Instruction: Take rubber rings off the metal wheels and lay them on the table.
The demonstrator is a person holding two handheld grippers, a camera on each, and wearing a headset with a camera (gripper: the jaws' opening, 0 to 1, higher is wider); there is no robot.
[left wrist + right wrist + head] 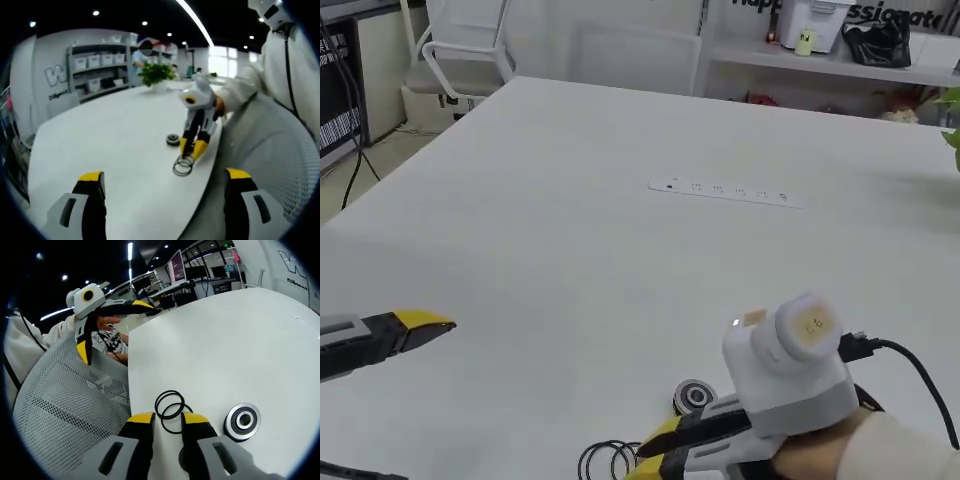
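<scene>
Your left gripper (163,175) fingers wide apart; right gripper (169,416) fingers barely apart at thin black rubber rings (170,404)

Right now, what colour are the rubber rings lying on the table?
The rubber rings are black, seen best in the right gripper view.

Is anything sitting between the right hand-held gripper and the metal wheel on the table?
Nothing visible does. The metal wheel lies on the bare table beside the tips of the right hand-held gripper; the loose rubber rings lie ahead of the tips, not toward the wheel.
</scene>
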